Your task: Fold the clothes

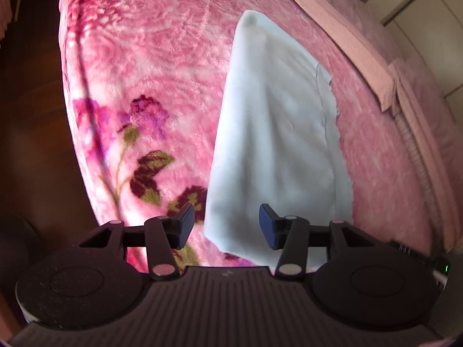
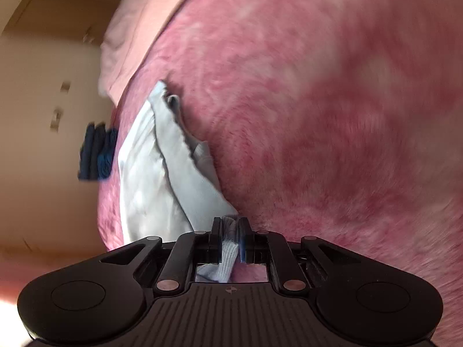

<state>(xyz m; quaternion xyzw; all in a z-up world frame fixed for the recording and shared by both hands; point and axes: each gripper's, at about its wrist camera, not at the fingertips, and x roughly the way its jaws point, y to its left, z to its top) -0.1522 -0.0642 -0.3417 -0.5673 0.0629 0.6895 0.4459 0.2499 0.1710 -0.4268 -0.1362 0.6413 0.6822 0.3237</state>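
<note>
A pale blue-white garment (image 1: 275, 133) lies flat on a pink floral blanket (image 1: 150, 66), folded into a long shape. My left gripper (image 1: 226, 225) is open and empty, its jaws spread just above the garment's near edge. In the right wrist view the same garment (image 2: 162, 167) shows in layers along the blanket (image 2: 332, 115). My right gripper (image 2: 230, 227) is shut on a ribbed edge of the garment, which hangs down between the fingers.
A pink sheet or pillow edge (image 1: 356, 37) borders the blanket's far side. A dark blue folded stack (image 2: 97, 151) sits at the bed's edge in the right wrist view. Dark wooden floor (image 1: 31, 115) lies left of the bed. Beige cupboard doors (image 2: 43, 86) stand beyond.
</note>
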